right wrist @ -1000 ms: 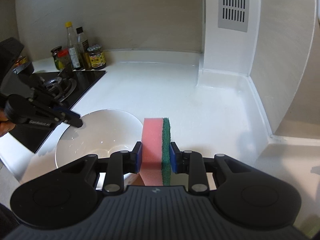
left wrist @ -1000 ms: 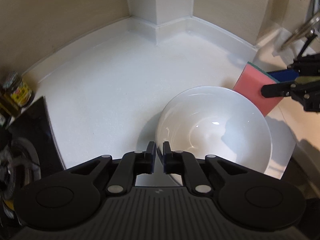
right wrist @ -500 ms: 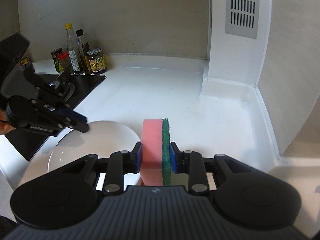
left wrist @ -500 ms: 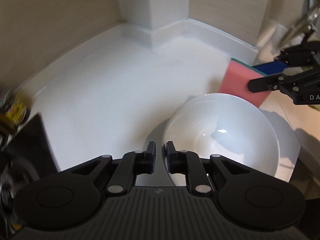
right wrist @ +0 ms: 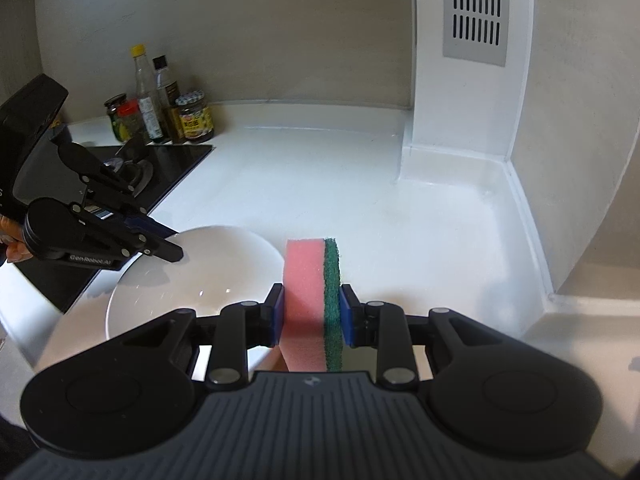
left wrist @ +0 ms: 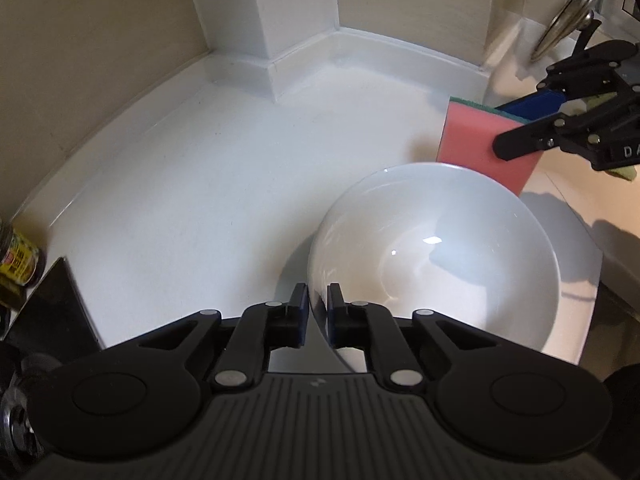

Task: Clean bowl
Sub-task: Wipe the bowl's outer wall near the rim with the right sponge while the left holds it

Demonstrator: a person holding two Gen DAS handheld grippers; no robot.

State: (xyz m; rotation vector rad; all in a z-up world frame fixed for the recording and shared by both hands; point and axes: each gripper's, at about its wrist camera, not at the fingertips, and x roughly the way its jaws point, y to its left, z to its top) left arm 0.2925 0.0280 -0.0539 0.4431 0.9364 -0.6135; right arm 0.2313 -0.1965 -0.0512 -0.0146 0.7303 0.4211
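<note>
White ceramic, one bowl sits on the white counter, its near rim pinched by the left gripper. The right gripper clamps one pink-and-green sponge just beside it. Five condiment containers stand by the cooktop.

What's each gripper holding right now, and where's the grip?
Left gripper pinches the bowl by its near rim. Right gripper clamps the sponge across its pink and green faces.

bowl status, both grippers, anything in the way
Left gripper shut on white bowl rim. Right gripper shut on pink-green sponge, beside the bowl, not touching. Bowl looks empty. Nothing between sponge and bowl.
</note>
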